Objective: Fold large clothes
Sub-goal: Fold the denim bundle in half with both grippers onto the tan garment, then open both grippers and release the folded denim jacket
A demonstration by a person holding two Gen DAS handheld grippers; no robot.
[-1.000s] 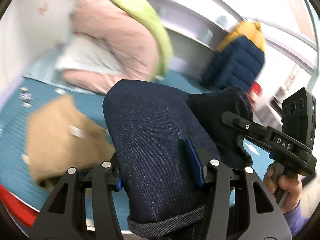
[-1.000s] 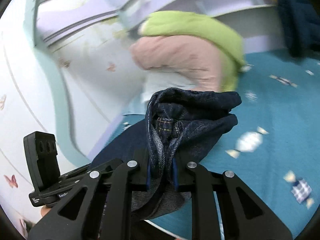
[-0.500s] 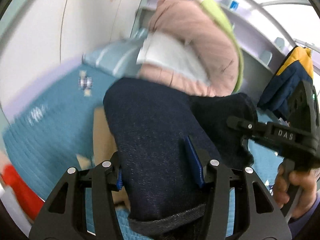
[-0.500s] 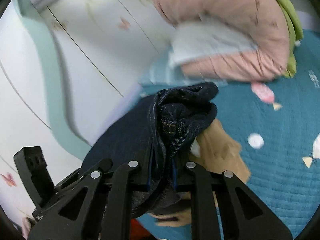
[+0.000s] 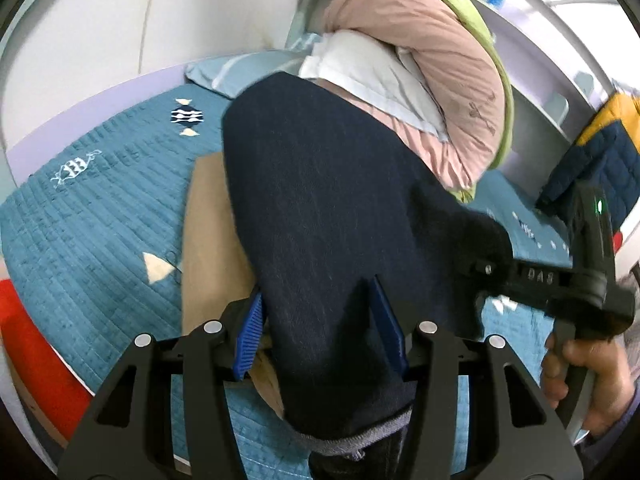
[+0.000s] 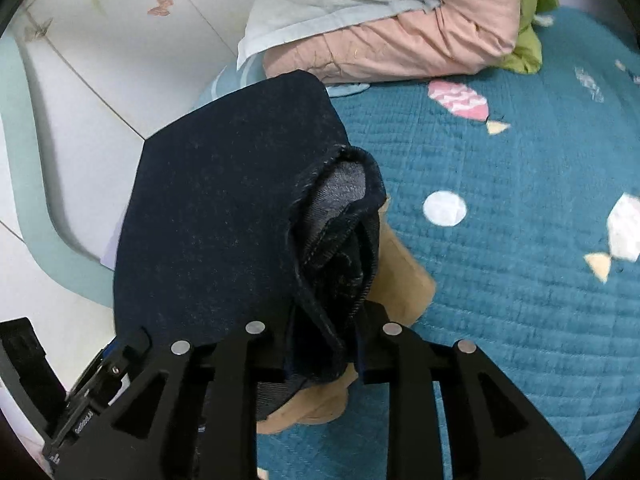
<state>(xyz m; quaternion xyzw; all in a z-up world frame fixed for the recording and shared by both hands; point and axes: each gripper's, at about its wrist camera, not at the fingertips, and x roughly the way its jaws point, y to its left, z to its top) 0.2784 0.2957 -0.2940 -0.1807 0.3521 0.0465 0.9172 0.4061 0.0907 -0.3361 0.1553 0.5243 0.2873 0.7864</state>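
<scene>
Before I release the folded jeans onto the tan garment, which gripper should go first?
Probably the right gripper: its jaws have just been opening around the jeans above the tan garment.

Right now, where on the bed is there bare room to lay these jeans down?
Free: the teal quilt right of the tan garment, out to the candy prints, and the strip left of it in the left wrist view. Crowded: the head end, where the pink duvet and pillow are heaped behind the jeans.
</scene>
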